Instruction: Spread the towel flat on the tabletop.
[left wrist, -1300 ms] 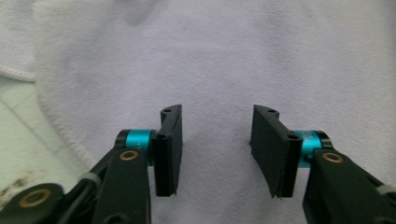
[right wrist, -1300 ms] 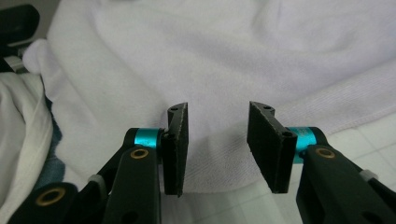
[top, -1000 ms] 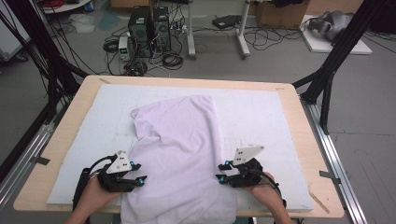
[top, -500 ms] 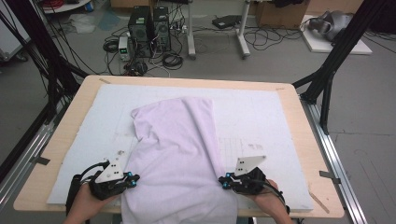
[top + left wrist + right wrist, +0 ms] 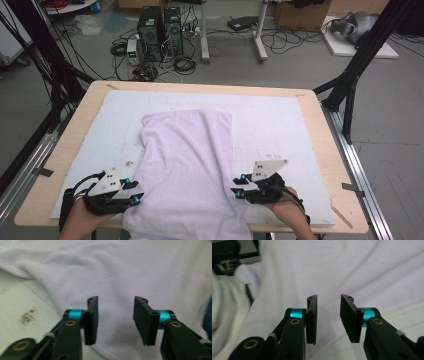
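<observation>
The table carries a white mat that covers most of its wooden top. On the mat lies the white cloth, spread lengthwise from the middle of the mat toward you; its near end hangs over the table's front edge, and its far end sits flat with a slightly rounded left corner.

Your left gripper sits at the cloth's left edge near the front of the table. In the left gripper view, the left gripper has its jaws spread wide, with the cloth beneath and between them and nothing pinched. The cloth's hemmed edge runs past the left jaw, with bare mat beside it.

Your right gripper sits at the cloth's right edge, roughly level with the left one. In the right gripper view, the right gripper also has its jaws apart, over the cloth, gripping nothing. The cloth's edge crosses just beyond the right jaw, with mat showing past it.
</observation>
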`<state>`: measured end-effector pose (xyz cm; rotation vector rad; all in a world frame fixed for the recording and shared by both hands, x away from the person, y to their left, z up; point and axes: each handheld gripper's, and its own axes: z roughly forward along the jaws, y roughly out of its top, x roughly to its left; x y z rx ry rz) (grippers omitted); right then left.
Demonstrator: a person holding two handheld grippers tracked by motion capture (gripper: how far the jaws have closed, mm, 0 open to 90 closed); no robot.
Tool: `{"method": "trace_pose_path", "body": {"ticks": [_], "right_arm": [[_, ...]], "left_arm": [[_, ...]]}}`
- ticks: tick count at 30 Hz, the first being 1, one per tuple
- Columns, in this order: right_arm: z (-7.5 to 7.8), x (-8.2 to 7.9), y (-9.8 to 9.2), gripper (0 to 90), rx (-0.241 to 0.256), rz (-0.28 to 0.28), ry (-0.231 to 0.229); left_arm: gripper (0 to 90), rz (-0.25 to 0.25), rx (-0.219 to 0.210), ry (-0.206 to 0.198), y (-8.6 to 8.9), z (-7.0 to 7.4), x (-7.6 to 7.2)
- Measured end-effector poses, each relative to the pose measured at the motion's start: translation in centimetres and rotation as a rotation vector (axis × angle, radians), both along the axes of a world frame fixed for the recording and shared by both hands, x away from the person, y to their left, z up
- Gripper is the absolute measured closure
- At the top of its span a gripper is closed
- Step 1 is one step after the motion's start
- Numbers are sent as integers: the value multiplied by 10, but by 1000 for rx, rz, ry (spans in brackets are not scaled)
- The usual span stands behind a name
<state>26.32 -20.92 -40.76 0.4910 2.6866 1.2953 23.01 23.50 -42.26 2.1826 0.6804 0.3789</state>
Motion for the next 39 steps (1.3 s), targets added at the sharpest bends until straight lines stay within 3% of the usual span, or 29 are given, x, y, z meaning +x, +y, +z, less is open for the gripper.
{"method": "trace_pose_path", "body": {"ticks": [3, 5, 7, 8, 11, 14, 17, 19, 21, 23, 25, 29, 32, 34, 37, 39], "right_arm": [[-14, 15, 6, 639, -31, -11, 36], [-23, 17, 9, 672, -54, -4, 62], [-32, 15, 11, 769, -95, 15, 80], [-34, 12, 12, 820, -87, 11, 71], [-34, 8, 9, 896, -87, 45, 72], [-32, 0, 9, 896, -93, 91, 79], [-28, -7, 7, 894, -80, 111, 84], [-23, -6, 4, 860, -65, 86, 78], [-17, 1, 1, 805, -35, 55, 72], [-12, 12, 2, 752, -25, 9, 55], [-7, 26, 4, 710, -28, -29, 26], [-3, 56, 9, 684, -25, -83, -7], [-14, 69, 12, 657, -52, -81, 36], [-22, 70, 15, 632, -72, -73, 71], [-32, 69, 18, 597, -104, -70, 103], [-32, 68, 19, 669, -104, -79, 94]], "left_arm": [[553, -20, 20, 24, -10, -12, 10], [686, -53, 46, 29, -16, -19, 10], [834, -68, 40, 20, -19, -19, 8], [861, -65, 50, 11, -20, -18, 7], [880, -59, 57, -6, -18, -17, 0], [883, -49, 47, -17, -10, -14, -11], [897, -49, 36, 3, -1, -10, -20], [894, -44, 27, 14, 6, -8, -22], [802, -18, 5, 15, 10, -5, -20], [695, 6, -14, 8, 11, 0, -13], [668, 12, -32, -8, 10, 3, -1], [582, 54, -24, -24, 3, 1, 28], [527, 95, 13, 1, -1, -9, 40], [588, 94, 40, 25, -2, -16, 43], [779, 71, 16, 26, -4, -21, 40], [862, 69, 29, 20, -6, -20, 36]]}}
